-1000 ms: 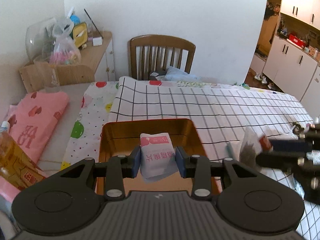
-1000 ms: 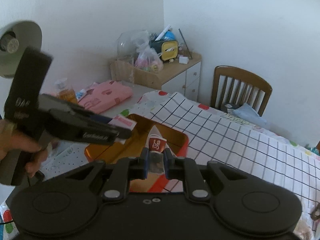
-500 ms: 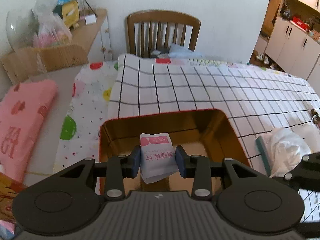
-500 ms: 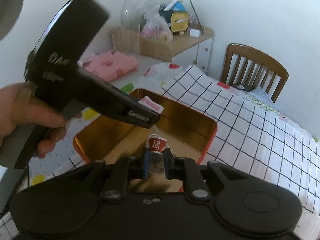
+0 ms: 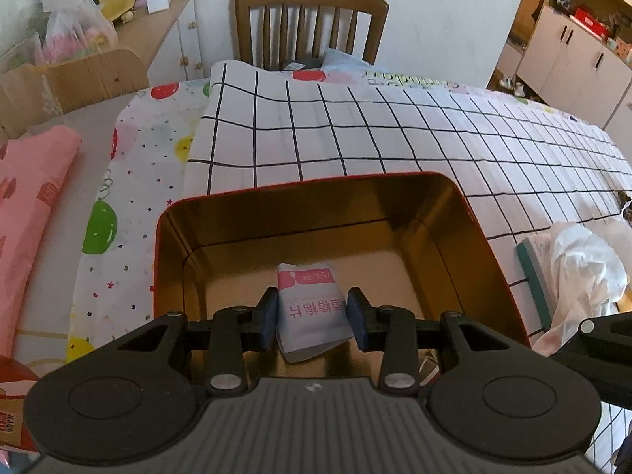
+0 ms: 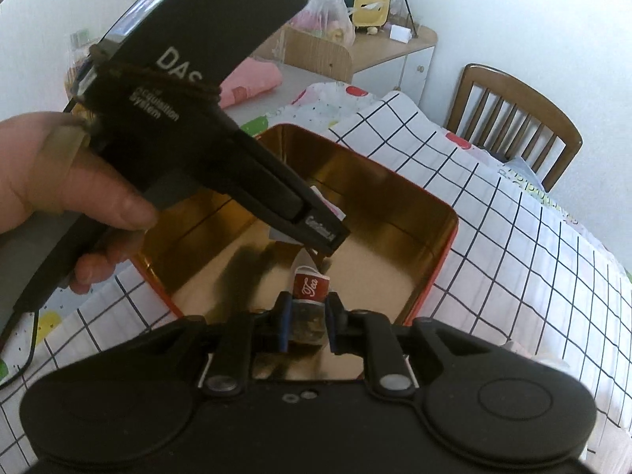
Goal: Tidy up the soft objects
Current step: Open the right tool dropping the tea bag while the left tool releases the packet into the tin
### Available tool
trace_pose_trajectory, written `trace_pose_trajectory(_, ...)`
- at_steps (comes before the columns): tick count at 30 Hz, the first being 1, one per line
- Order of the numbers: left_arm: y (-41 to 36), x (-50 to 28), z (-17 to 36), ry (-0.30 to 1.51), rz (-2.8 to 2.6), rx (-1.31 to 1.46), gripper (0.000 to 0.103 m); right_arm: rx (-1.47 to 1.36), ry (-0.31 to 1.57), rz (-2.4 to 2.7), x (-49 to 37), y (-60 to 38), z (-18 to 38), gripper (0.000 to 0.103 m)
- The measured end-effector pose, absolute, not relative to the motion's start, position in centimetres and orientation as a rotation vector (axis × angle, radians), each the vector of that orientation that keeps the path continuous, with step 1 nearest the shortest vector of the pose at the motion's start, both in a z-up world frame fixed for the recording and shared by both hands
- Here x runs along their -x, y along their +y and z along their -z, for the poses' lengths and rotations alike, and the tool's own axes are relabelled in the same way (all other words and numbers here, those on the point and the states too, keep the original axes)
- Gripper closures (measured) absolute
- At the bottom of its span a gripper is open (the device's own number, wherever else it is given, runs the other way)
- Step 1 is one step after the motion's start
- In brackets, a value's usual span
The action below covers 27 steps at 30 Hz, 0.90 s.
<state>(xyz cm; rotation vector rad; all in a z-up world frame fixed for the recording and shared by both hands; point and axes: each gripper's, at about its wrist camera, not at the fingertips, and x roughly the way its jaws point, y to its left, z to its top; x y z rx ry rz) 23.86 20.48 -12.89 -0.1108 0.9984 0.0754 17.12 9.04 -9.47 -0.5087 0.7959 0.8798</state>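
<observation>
the left gripper [image 5: 312,318] clamps a white-and-pink packet [image 5: 310,308] low over the gold tin [image 5: 170,245]. the right gripper [image 6: 308,322], whose jaws have just been opening, has a red tea sachet [image 6: 310,290] between them at the tin's 6 o'clock edge. risks: crowded grippers may knock together, and the loosened sachet could fall onto the desk's checked cloth [image 5: 355,126].

Tin [image 5: 489,245] on tablecloth [image 5: 395,126], chair [image 5: 312,19] behind
</observation>
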Motion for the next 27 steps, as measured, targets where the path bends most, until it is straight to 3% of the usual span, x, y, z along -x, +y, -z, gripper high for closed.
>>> trace_pose_trajectory(9,20.2,-23.9,13.3,1.025,-0.07,0.119,0.065,0.515,0.804,-0.882,-17.2,8.9,9.8,0.081)
trace_pose_trajectory(16,20.3,-23.7,13.2,1.023,-0.071,0.144,0.047,0.502,0.793,-0.883,-16.8,8.6,9.3,0.071)
trace_pose_trajectory(27,19.3,-22.6,11.8,0.983,-0.052,0.112,0.043,0.43,0.788,-0.859,-16.8,7.1,7.5,0.062)
